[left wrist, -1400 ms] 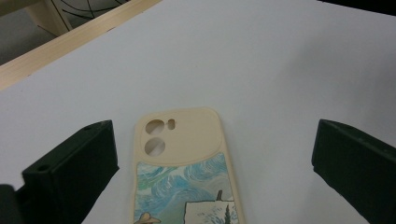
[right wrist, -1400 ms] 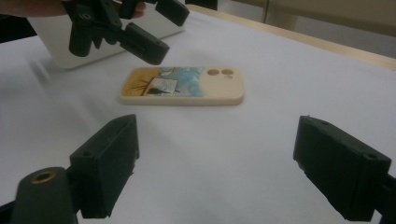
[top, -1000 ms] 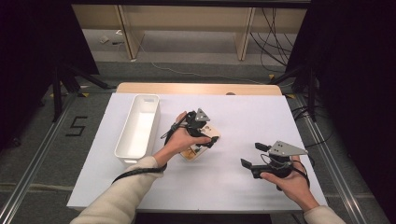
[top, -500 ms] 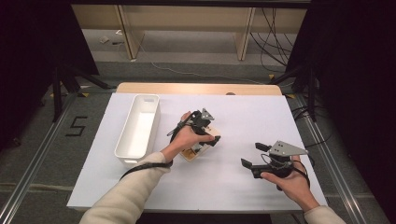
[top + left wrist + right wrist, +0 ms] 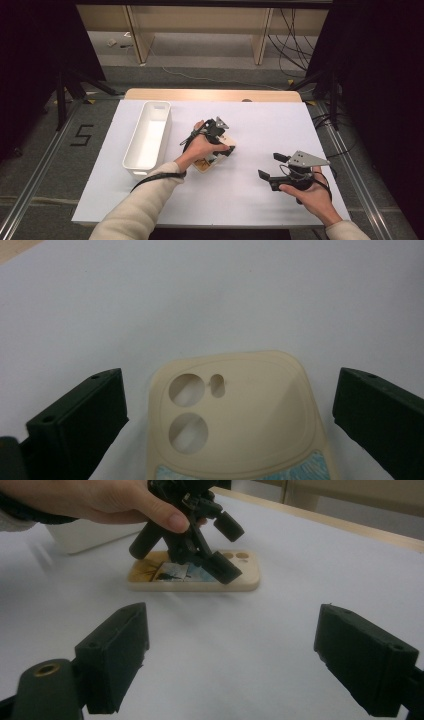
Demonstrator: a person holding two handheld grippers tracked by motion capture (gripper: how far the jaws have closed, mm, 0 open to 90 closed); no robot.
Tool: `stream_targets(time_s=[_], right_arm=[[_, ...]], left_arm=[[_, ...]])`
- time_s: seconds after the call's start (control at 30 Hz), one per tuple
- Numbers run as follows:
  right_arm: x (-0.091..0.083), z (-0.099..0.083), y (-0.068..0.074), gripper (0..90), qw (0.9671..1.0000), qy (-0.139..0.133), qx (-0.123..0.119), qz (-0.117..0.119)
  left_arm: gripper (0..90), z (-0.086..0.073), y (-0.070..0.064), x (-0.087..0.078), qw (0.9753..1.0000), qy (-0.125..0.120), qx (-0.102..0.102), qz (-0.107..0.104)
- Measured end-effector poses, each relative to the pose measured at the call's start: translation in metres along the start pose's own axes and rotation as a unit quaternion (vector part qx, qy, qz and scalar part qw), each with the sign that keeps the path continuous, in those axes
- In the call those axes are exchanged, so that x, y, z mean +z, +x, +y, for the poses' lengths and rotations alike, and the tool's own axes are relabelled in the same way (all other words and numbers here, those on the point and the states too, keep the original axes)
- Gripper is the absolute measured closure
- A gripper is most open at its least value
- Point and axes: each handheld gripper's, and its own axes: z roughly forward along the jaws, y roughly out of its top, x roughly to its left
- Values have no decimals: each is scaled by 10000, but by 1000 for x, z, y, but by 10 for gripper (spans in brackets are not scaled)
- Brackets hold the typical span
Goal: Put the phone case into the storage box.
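A cream phone case (image 5: 209, 163) with a printed picture lies back up on the white table (image 5: 250, 210), left of centre. Its camera holes (image 5: 187, 410) point away from the person. My left gripper (image 5: 222, 142) is open and tilted down over the case's far end. One jaw stands on each side of the case (image 5: 235, 410) without touching it. The right gripper view shows that left gripper (image 5: 227, 547) just above the case (image 5: 247, 580). My right gripper (image 5: 270, 166) is open and holds nothing at the front right, pointing left toward the case.
A long white bin (image 5: 150, 137) stands left of the case, lengthwise front to back, and appears behind the hand in the right gripper view (image 5: 85, 532). A wooden strip (image 5: 210, 95) runs along the table's far edge. Floor and dark stands surround the table.
My left gripper and forearm have shifted slightly right, settling over the case's far end. The right gripper has stayed where it was.
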Motion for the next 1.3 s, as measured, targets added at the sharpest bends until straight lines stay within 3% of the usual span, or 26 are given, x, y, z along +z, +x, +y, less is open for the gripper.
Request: stream_targets(time_s=[0.87, 1.3], right_arm=[[0, 0, 0, 153, 10000, 0, 11, 11], [0, 0, 0, 153, 10000, -5, 10, 11]], left_arm=[[14, 6, -2, 11, 9998, 149, 23, 152], [21, 7, -2, 14, 9995, 286, 2, 132]])
